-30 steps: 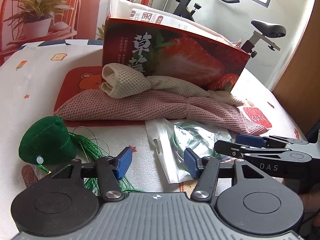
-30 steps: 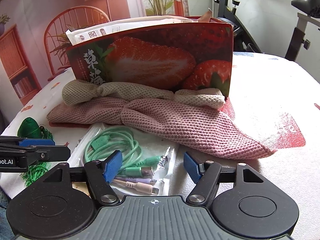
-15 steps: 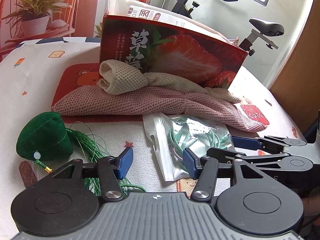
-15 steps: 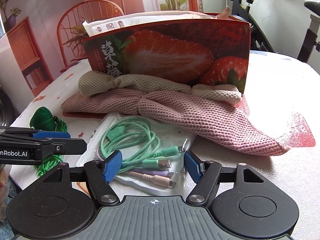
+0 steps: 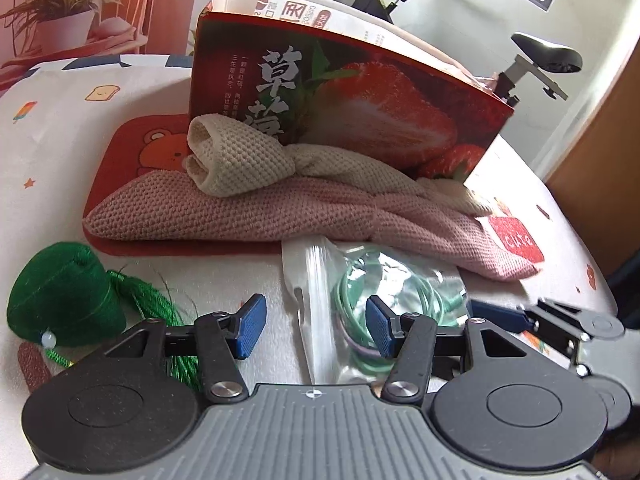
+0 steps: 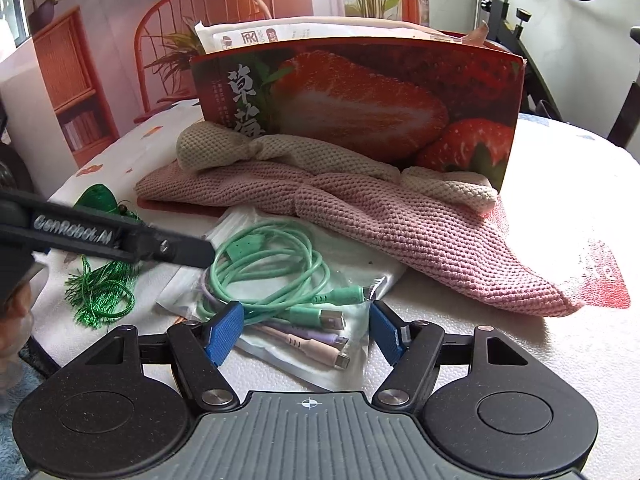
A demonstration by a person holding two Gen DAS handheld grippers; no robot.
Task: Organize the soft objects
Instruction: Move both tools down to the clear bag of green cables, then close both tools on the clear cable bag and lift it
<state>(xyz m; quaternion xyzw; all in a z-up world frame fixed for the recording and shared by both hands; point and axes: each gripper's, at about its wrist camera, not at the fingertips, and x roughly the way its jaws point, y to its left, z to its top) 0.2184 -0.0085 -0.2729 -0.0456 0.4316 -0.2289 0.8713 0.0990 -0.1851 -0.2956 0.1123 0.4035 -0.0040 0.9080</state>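
Blue ribbed pads line the fingers of both tools, and both sets of jaws stand apart with nothing pressed between them. The left gripper (image 5: 312,326) hovers low over the white printed tablecloth (image 5: 60,128), its gap framing the near edge of a clear plastic bag (image 5: 316,280) of coiled cables. The right gripper (image 6: 306,334) hangs over the same bag (image 6: 348,364) from the other side, with mint green, lilac and pink cable plugs (image 6: 320,328) lying between its spread fingers, though the pads do not close on them. Just left of the left tool sits a green stuffed ornament (image 5: 60,296) with a white bead and a loose green tassel (image 5: 160,312) trailing toward the gripper. Beyond the bag, a pink knitted cloth (image 5: 256,216) lies stretched across the table, its left end resting on a red mat with a bear print (image 5: 136,148). A cream knitted cloth (image 5: 240,160), knotted or twisted in the middle, lies on top of the pink one, and both rest against the front of a tall red box printed with strawberries (image 5: 360,96). White packaging (image 5: 280,4) sticks up out of the box. In the right wrist view the left tool's black arm crosses the left side above the tassel (image 6: 100,296).
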